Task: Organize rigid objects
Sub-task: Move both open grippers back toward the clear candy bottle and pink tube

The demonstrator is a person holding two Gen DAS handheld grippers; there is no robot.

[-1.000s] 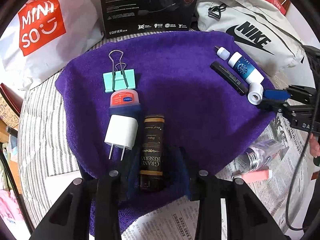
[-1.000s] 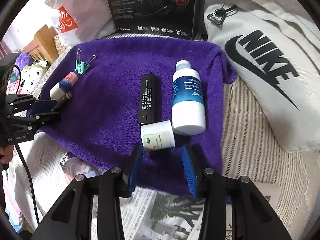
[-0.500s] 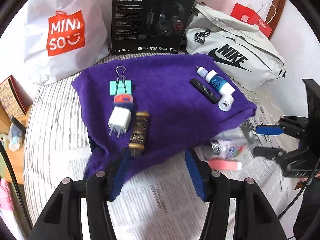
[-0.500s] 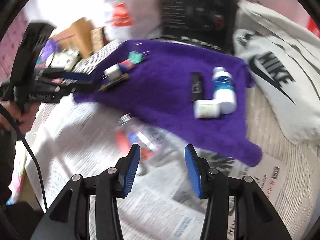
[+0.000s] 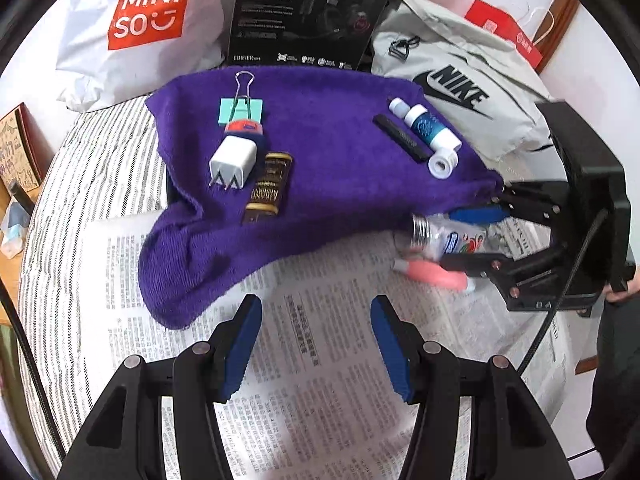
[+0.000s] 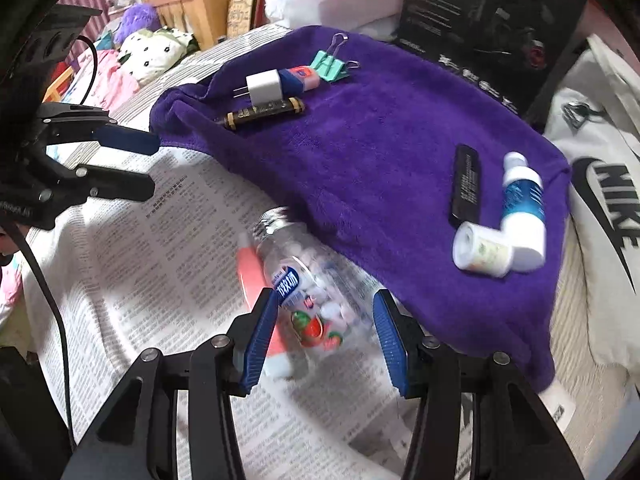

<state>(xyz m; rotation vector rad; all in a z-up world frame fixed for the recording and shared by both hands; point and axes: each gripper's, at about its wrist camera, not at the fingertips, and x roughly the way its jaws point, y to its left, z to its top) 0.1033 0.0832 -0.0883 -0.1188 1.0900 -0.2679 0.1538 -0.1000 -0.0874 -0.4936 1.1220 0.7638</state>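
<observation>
On a newspaper-covered bed lay a purple towel [image 5: 340, 168] with seven items already arranged: binder clip [image 5: 241, 110], lip balm tin [image 5: 244, 127], charger plug [image 5: 233, 160] and brown tube [image 5: 268, 188] in one group, and a black stick [image 5: 402, 138], blue bottle [image 5: 430, 130] and small white bottle [image 5: 442, 165] in another. Two remained on the newspaper (beside the towel's edge): a clear candy bottle [image 6: 308, 284] and a pink tube [image 6: 252, 276]. The right hand-held gripper [image 6: 326, 332], its jaws just widened, straddled the candy bottle without pinching it. The left hand-held gripper [image 5: 316, 344] hung part-open and empty.

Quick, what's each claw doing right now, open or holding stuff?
Left gripper: open, nothing between the fingers.
Right gripper: open, straddling the candy bottle, not gripping it yet.
</observation>
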